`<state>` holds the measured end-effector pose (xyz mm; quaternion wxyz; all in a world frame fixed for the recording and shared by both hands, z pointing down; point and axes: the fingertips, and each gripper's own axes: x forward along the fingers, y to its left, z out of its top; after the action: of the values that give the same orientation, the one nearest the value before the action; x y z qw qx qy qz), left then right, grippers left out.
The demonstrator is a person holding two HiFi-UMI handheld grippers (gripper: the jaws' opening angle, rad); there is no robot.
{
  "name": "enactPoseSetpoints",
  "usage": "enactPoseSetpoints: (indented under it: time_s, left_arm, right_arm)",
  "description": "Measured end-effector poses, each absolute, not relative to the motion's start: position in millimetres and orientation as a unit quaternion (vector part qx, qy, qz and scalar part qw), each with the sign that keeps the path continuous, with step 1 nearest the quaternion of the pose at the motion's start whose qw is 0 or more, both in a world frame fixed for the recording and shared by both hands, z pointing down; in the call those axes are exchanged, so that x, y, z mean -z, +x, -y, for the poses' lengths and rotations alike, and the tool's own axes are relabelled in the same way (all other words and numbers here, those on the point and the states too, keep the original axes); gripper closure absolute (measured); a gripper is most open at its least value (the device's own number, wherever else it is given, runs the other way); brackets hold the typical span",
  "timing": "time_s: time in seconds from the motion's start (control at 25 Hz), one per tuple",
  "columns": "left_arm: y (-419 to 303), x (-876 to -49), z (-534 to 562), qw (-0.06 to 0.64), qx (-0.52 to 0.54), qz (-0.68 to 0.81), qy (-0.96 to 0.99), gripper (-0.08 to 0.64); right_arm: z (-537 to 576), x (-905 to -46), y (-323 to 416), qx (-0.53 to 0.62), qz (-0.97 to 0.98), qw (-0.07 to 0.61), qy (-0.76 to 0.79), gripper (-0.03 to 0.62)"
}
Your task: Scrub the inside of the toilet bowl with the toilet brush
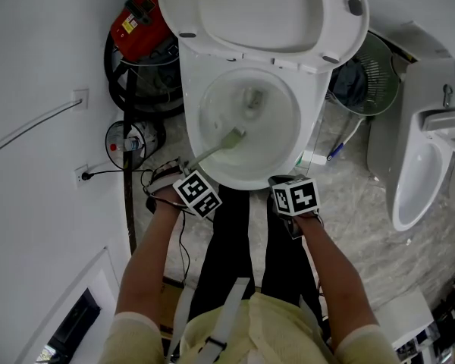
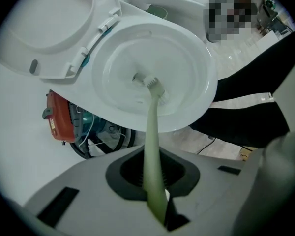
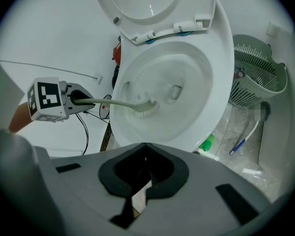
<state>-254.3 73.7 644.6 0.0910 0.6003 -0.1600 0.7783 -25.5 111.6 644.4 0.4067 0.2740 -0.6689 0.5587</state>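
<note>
The white toilet bowl [image 1: 312, 120] stands with seat and lid [image 1: 262, 10] raised. A pale green toilet brush [image 1: 221, 144] reaches into it, and its white bristle head [image 2: 154, 84] rests on the bowl's inner wall near the water. My left gripper [image 1: 182, 167] is shut on the brush handle [image 2: 153, 136], at the bowl's front left rim. In the right gripper view the brush [image 3: 140, 105] runs out from the left gripper [image 3: 73, 99]. My right gripper [image 1: 282, 180] hangs at the front right rim, its jaws shut on nothing [image 3: 143, 147].
A red machine [image 1: 140, 17] with a black hose coil sits left of the toilet. Cables run to a wall socket [image 1: 82, 174]. A green mesh basket [image 1: 375, 74], a urinal [image 1: 421, 173], a green bottle [image 3: 206, 142] and a blue-tipped tube [image 3: 241, 144] are on the right.
</note>
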Motion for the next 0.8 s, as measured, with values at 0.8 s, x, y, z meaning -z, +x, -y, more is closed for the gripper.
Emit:
enactPoseSetpoints:
  time_s: [0.8]
  left_arm:
    - [-269,-629,-14,0.127,-0.746,0.283,0.589,0.521]
  right_arm:
    - [-114,-646,-25,-0.563,0.666,0.407,0.274,0.577]
